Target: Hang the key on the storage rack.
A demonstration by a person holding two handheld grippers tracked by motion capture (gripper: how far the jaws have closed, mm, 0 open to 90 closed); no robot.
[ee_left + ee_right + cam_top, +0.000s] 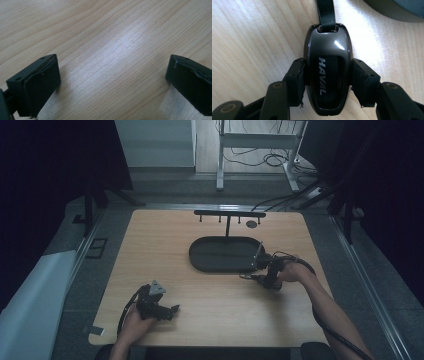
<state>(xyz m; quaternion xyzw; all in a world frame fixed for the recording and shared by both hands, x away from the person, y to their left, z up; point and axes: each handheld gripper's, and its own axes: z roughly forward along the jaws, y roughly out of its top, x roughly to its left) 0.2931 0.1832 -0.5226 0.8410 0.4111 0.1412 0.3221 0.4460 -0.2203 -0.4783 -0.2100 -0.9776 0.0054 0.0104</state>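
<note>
Your right gripper (327, 82) clamps a black Haval key fob (327, 67) beside the dark oval tray (226, 254); your left gripper (112, 82) gapes empty over the pale wooden table (165, 250); dim room, cabled floor.

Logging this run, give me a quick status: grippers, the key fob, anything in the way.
Left gripper open over bare table. Right gripper shut on key fob, strap attached. Dark tray just beyond; nothing blocking.
</note>
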